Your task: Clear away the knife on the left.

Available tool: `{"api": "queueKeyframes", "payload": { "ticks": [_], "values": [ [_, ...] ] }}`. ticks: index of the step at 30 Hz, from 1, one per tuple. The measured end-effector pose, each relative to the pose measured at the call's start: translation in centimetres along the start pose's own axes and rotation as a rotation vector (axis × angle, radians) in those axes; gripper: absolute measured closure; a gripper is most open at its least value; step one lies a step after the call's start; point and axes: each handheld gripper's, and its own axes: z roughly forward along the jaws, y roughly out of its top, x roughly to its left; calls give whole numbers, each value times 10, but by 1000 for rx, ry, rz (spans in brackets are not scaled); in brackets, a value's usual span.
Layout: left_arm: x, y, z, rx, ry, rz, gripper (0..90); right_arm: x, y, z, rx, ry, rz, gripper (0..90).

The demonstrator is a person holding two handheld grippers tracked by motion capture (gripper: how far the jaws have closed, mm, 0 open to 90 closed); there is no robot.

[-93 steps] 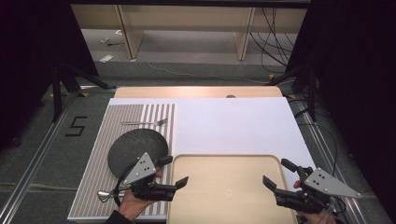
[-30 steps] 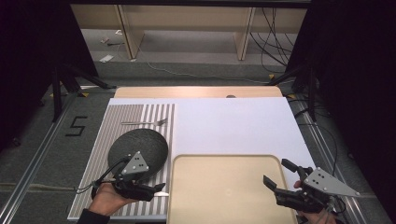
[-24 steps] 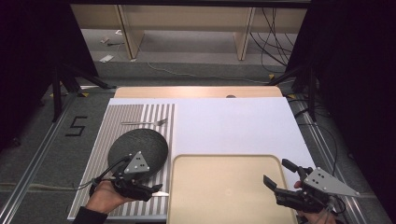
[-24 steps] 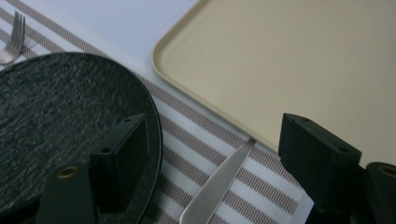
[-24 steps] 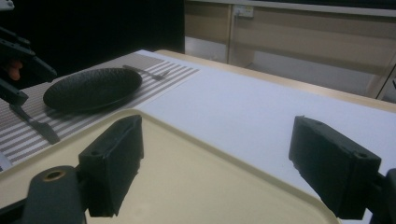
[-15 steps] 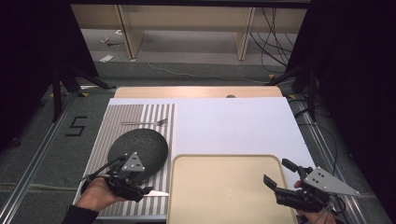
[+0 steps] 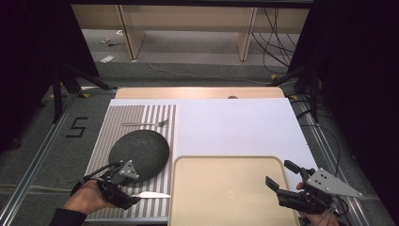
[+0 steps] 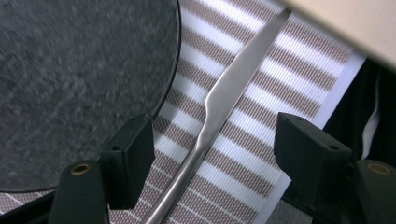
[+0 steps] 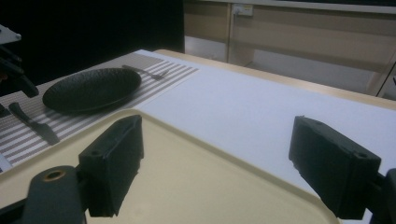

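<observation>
Since three seconds ago the left gripper (image 7: 123, 197) has swung away from the near-left corner of the beige plastic tray (image 7: 226, 162) toward 7 o'clock, and now sits over the slim silver table knife (image 7: 149, 194), its jaws spread wide on either side of the handle, touching nothing. The knife lies flat on the grey-and-white striped placemat (image 7: 141, 115), at 6 o'clock from the round black textured plate (image 7: 139, 149), blade tip pointing at the tray's left wall.

It looks light, rigid and slick, a thin steel piece lying flush on woven fabric, so I judge it prone to slipping or pivoting if pinched near one end. The left gripper view shows the narrow handle (image 8: 187, 161) running between the jaws; closing there, low and across its width just behind the blade shoulder, seems the surest hold.

Plate rim sits just beside the left jaw and could be nudged. The tray edge lies close at 3 o'clock. A silver fork (image 7: 146, 124) rests well apart at 12 o'clock. The right gripper (image 7: 284, 181) hovers agape over the tray's near-right corner, holding nothing.
</observation>
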Motion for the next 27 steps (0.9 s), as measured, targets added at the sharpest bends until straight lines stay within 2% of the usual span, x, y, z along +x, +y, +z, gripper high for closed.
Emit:
{"api": "queueKeyframes", "payload": {
  "ticks": [1,2,6,9,15,27],
  "values": [
    [2,-2,6,31,-5,0,292,0,0,0,0,0,1,187],
    [2,-2,6,31,-5,0,297,0,0,0,1,0,1,187],
    [3,-6,14,81,7,13,315,0,0,0,2,-2,-2,187],
    [4,-6,17,99,-8,15,318,0,0,0,4,-3,-1,188],
    [8,-8,22,126,-10,15,369,0,0,0,5,-3,0,188],
    [10,-6,32,197,5,33,501,0,0,1,7,-3,-1,189]
  ]
}}
